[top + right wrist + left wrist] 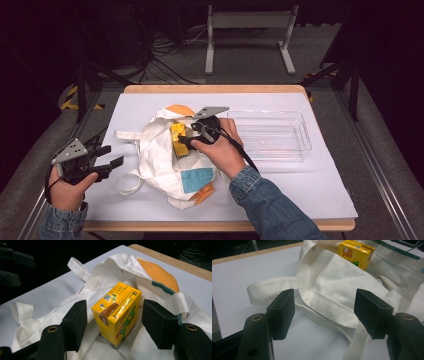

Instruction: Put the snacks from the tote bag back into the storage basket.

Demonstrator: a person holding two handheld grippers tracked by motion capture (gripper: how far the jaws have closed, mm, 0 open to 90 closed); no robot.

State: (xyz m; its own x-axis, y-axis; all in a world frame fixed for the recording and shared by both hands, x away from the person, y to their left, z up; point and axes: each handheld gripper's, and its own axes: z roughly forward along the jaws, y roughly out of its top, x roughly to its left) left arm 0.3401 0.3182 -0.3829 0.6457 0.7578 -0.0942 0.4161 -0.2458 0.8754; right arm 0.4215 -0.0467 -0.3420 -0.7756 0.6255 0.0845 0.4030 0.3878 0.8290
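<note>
Blue denim sleeves [270,205]; each black claw [102,162] carries a grey triangular plate [69,151].

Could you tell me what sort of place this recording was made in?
Probably a lab or studio set up for recording demonstrations, not a home. The table is covered with a white sheet and ringed by dark curtains, cables trail over the grey floor behind it, and a metal stand sits beyond.

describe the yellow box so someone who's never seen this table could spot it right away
Find the white cloth bag crumpled on the white-covered table, left of the clear plastic tray. On the bag lies a small yellow drink carton, between the open jaws of the right gripper. It is the only bright yellow, hard-edged box there, with a brown patch and green lettering.
</note>
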